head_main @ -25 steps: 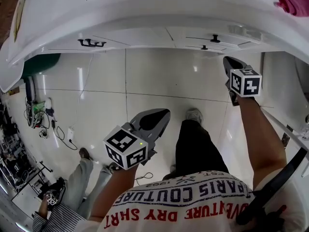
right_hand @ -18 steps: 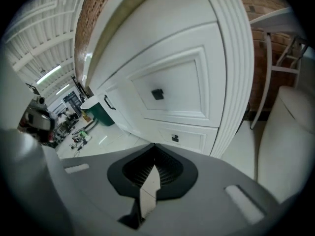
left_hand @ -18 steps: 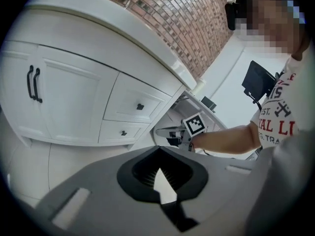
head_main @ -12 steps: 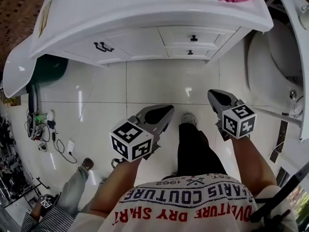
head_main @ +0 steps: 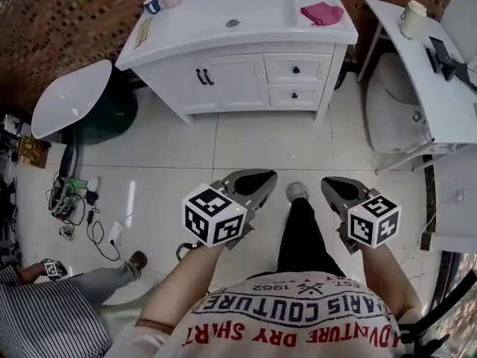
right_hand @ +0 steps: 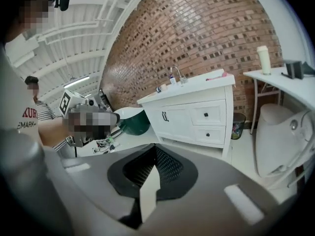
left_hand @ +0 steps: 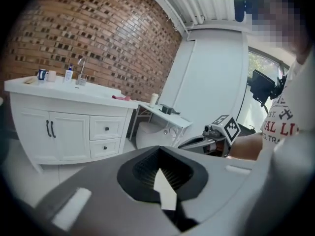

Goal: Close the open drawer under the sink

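The white vanity (head_main: 223, 73) with the sink (head_main: 232, 17) stands at the top of the head view. Its two small drawers, upper (head_main: 297, 68) and lower (head_main: 294, 95), both sit flush with the cabinet front. The same two drawers appear in the left gripper view, upper (left_hand: 107, 128) and lower (left_hand: 105, 147), and in the right gripper view, upper (right_hand: 207, 115) and lower (right_hand: 207, 134). My left gripper (head_main: 257, 179) and right gripper (head_main: 333, 187) hang over the floor tiles, far from the cabinet, both shut and holding nothing.
A pink cloth (head_main: 322, 13) lies on the vanity top. A white side table (head_main: 417, 66) with a cup (head_main: 413, 18) stands at the right. A white oval basin (head_main: 71, 99), a green bin (head_main: 112, 118) and floor cables (head_main: 74, 200) are at left. Another person (head_main: 45, 312) sits at bottom left.
The view has pulled well back from the vanity. The right gripper came down and away from the drawer fronts to my side; the left gripper stayed low.
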`<state>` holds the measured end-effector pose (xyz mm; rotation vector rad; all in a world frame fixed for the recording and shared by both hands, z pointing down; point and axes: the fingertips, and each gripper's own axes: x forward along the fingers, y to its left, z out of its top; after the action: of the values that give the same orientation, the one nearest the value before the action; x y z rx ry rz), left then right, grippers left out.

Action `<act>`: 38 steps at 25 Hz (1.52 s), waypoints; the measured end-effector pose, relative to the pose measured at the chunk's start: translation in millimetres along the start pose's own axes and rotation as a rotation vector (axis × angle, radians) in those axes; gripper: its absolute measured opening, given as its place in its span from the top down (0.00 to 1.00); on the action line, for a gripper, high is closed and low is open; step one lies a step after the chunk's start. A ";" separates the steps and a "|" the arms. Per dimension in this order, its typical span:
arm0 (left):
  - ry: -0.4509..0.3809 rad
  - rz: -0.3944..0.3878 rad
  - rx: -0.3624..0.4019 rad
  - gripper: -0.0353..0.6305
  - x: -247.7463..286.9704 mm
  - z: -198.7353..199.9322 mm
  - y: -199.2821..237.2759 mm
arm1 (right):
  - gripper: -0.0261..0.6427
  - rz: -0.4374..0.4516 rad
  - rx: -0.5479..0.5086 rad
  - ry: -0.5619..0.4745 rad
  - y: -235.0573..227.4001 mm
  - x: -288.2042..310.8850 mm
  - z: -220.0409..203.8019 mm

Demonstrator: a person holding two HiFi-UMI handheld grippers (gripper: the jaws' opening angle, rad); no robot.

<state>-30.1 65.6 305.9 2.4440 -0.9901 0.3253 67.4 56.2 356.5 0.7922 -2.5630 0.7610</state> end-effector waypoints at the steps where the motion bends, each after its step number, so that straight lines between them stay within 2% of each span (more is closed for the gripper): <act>1: -0.018 -0.006 0.015 0.97 -18.7 1.0 -21.5 | 0.95 0.004 -0.028 -0.017 24.5 -19.0 3.5; 4: -0.058 -0.023 0.069 0.97 -75.3 4.3 -79.9 | 0.95 0.011 -0.098 -0.089 93.9 -71.9 19.0; 7: -0.096 -0.034 0.086 0.97 -131.9 5.9 -127.7 | 0.95 0.015 -0.128 -0.128 155.6 -115.6 23.7; 10: -0.153 -0.034 0.107 0.97 -168.6 14.1 -160.4 | 0.95 0.031 -0.160 -0.156 198.4 -144.6 28.3; 14: -0.185 -0.038 0.156 0.97 -198.5 15.3 -193.9 | 0.95 0.039 -0.198 -0.182 235.5 -169.3 29.6; 19: -0.209 -0.032 0.169 0.97 -218.0 15.4 -206.8 | 0.95 0.059 -0.229 -0.183 255.6 -170.3 29.6; 25: -0.189 -0.047 0.167 0.97 -210.8 13.2 -224.5 | 0.95 0.078 -0.219 -0.166 260.7 -180.3 23.5; 38: -0.153 -0.051 0.147 0.97 -202.8 5.0 -223.6 | 0.95 0.087 -0.192 -0.125 257.0 -174.9 9.1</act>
<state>-16.7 321.9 146.8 2.6559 -0.9965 0.2025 48.4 302.6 167.7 0.6915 -2.7465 0.4943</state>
